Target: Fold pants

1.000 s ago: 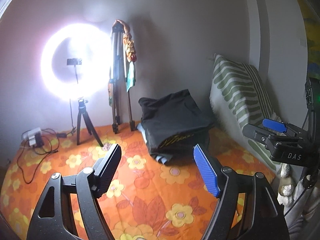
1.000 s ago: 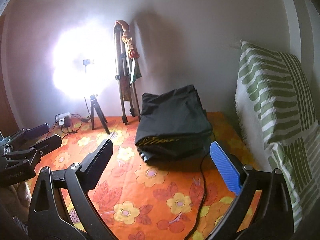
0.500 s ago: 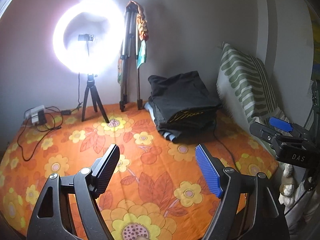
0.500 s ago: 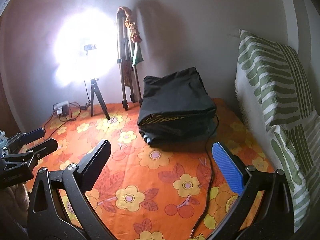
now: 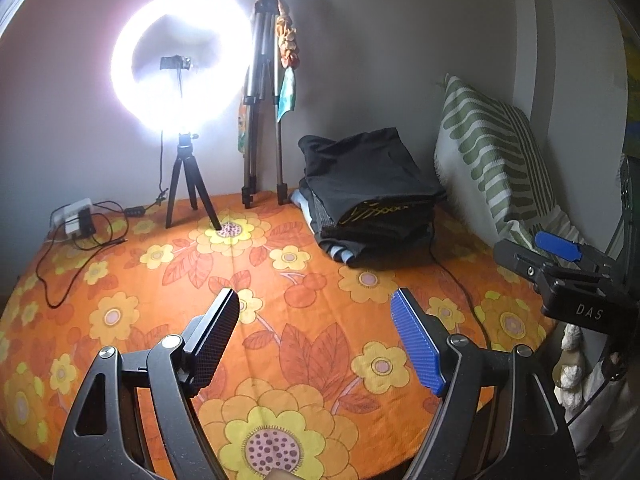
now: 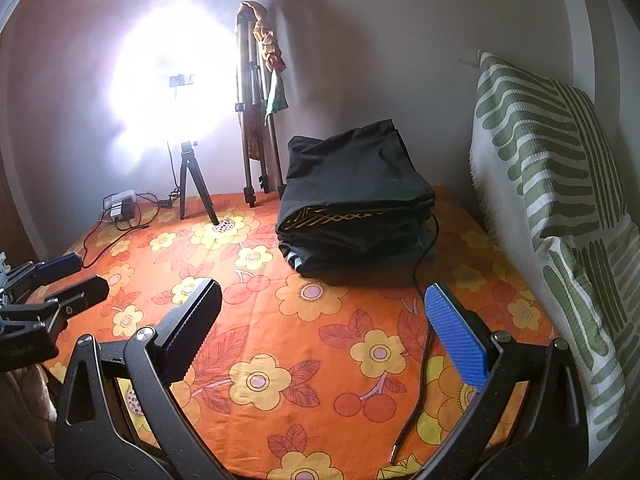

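Note:
A stack of folded dark garments, black pants on top with a yellow pattern at the fold, sits at the back of an orange flowered bed cover. My left gripper hangs open over the near part of the cover, nothing between its fingers, well short of the stack. My right gripper is likewise open and empty, in front of the stack. Each gripper also shows at the edge of the other's view: the right gripper and the left gripper.
A lit ring light on a small tripod and a folded tripod stand at the back wall. A green striped pillow leans at the right. A charger with cables lies back left; a black cable runs from the stack toward the front.
Both grippers have sunk toward the bed cover and tipped a little downward, so more of the cover shows and the stack sits higher in view. Both stayed open.

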The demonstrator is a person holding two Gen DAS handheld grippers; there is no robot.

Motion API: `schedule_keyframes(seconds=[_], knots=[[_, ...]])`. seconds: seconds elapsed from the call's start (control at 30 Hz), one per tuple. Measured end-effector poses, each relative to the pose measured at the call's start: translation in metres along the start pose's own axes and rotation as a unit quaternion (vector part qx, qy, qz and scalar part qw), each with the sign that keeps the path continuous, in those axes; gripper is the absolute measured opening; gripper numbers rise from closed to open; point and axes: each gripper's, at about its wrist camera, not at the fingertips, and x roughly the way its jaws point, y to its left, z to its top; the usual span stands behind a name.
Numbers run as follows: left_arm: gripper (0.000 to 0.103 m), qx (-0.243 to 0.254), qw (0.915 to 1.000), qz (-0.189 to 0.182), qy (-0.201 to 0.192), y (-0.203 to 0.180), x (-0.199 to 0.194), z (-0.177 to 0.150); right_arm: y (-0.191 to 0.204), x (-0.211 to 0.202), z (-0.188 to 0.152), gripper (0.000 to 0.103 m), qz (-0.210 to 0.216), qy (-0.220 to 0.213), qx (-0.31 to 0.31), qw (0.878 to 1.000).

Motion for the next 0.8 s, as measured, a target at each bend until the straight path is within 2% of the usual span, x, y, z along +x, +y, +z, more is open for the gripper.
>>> schedule_keyframes(seconds=[0.8], knots=[[0.079, 0.000, 1.0000, 0.010, 0.003, 0.001, -0.004, -0.001, 0.015, 0.009, 0.003, 0.103, 0.011, 0.002, 0.001, 1.000]])
